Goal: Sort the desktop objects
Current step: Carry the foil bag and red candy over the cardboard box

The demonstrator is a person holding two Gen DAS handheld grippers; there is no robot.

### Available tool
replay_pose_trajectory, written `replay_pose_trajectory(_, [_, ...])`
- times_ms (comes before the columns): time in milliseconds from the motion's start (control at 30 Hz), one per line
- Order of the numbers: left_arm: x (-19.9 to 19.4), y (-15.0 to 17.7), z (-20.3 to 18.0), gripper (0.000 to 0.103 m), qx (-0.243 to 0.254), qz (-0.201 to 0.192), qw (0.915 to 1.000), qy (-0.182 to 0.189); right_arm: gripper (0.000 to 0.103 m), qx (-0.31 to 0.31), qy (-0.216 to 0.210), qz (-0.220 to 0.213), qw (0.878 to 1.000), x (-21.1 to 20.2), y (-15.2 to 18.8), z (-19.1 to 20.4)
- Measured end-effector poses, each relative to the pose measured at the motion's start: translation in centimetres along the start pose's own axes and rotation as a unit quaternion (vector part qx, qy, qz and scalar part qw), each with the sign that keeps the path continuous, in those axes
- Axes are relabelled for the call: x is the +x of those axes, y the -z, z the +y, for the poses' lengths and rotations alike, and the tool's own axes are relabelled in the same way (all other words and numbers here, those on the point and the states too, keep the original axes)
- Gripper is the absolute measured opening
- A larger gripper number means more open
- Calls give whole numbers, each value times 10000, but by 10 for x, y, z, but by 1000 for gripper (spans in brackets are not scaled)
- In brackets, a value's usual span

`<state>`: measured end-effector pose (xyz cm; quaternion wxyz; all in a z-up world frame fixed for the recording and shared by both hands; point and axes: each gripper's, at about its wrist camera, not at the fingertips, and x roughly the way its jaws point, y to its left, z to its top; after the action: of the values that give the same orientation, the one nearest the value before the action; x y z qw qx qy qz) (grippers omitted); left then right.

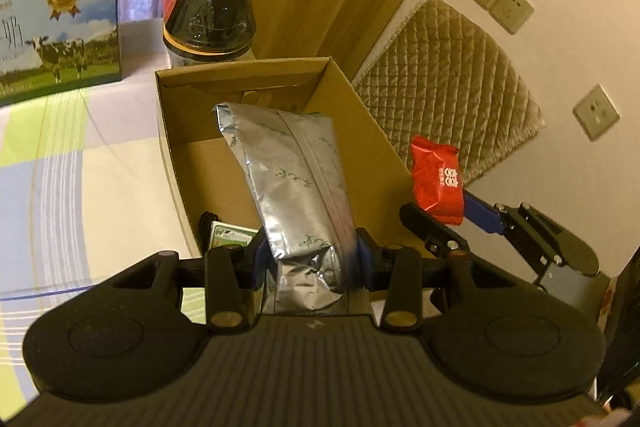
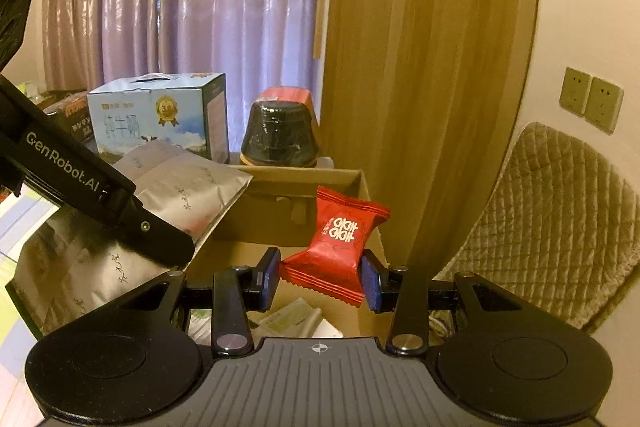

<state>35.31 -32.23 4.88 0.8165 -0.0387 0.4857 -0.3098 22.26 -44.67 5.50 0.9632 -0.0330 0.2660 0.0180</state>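
The left gripper (image 1: 310, 263) clenched the crinkly, slippery silver pouch (image 1: 292, 179) low; at three o'clock, the right gripper (image 2: 320, 281) pinched the light red packet (image 2: 340, 247)

The right gripper (image 2: 320, 277) holds a red candy packet (image 2: 334, 247) between its two blue fingers (image 2: 269, 277), above the open cardboard box (image 2: 312, 223), with a silver foil bag (image 2: 176, 195) to their left.

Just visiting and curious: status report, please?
Left tool shut on silver foil pouch. Right tool shut on red candy packet. Both above open cardboard box. Nothing in the way.
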Motion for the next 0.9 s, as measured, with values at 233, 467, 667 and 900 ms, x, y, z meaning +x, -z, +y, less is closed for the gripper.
replay_pose_trajectory(233, [18,-5,7,38,-259,-48,9996,63,39,-123,-7,119,9999,18,3,-5])
replay_pose_trajectory(467, [20,-10,10,43,-456,-307,9984,142,39,-140,34,201,9997,26,5,-7])
replay_pose_trajectory(667, [16,-7,13,43,-348,-302,9989,70,39,-176,0,238,9996,31,5,-5])
replay_pose_trajectory(900, [9,-1,23,43,-318,-337,9989,-28,39,-193,-24,265,9995,34,5,-1])
